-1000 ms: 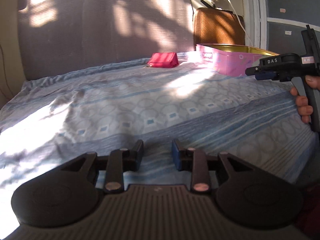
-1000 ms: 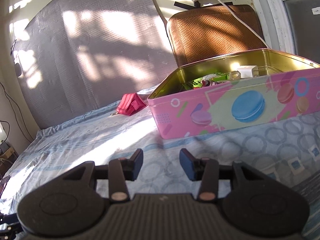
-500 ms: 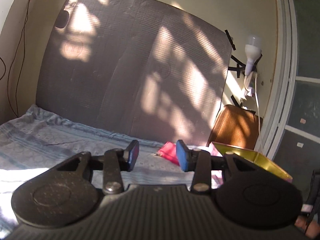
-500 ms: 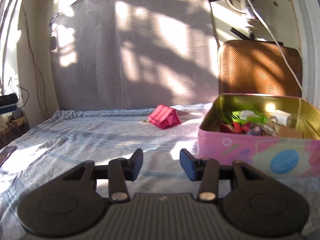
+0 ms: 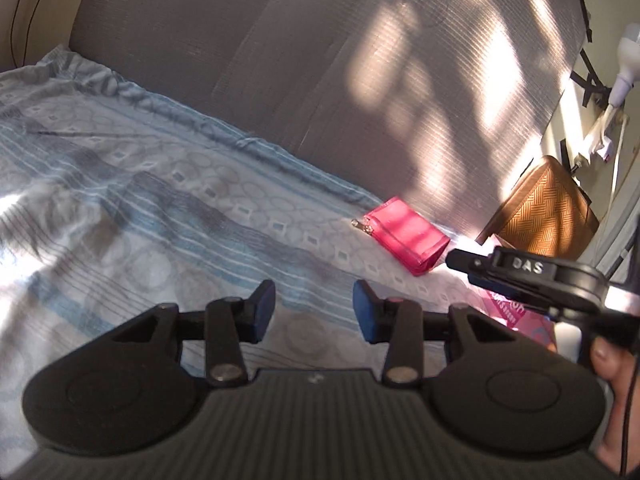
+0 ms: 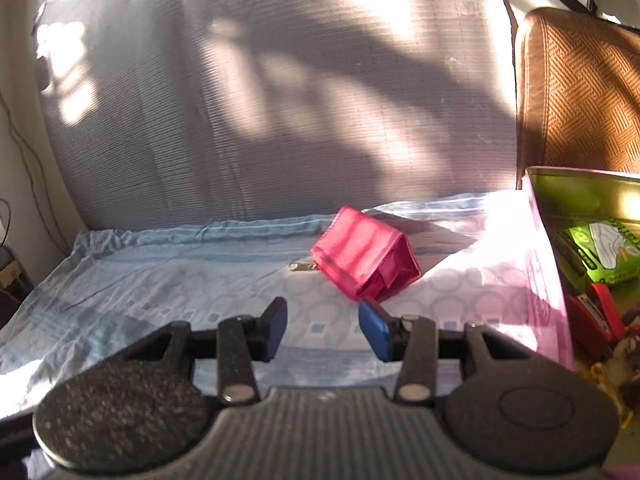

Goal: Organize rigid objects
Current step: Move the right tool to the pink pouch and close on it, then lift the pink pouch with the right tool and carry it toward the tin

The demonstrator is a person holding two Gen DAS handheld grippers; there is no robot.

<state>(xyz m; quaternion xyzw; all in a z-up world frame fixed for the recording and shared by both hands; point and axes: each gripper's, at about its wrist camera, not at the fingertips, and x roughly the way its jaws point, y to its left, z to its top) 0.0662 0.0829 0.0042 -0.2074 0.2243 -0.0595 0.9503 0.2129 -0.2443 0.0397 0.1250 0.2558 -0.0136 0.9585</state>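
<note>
Pink and folded, the wallet (image 6: pixel 362 258) lies on the bed (image 6: pixel 168 280) near the grey padded headboard (image 6: pixel 260 120), its zip pull (image 6: pixel 301 267) trailing on the sheet to its left; in the left wrist view the same wallet (image 5: pixel 408 240) sits well ahead and to the right. Just right of it stands the pink tin (image 6: pixel 546 280), open, with a green packet (image 6: pixel 604 250) and red items (image 6: pixel 600 312) inside, and behind the tin a brown woven case (image 6: pixel 580 96) leans upright against the wall. The right gripper (image 6: pixel 322 330) hovers over the sheet just short of the wallet, its blue pads apart with only bedding seen between them, the right-hand pad close to the wallet's near corner but whether it touches I cannot tell. The left gripper (image 5: pixel 314 312) hangs over the blue patterned sheet further back, nothing between its pads; its jaws have just been opening and stand apart. From the left wrist view the right gripper (image 5: pixel 464 260) reaches in from the right edge toward the wallet, with a hand (image 5: pixel 612 368) on its handle below, and part of the pink tin (image 5: pixel 520 316) shows beneath it
</note>
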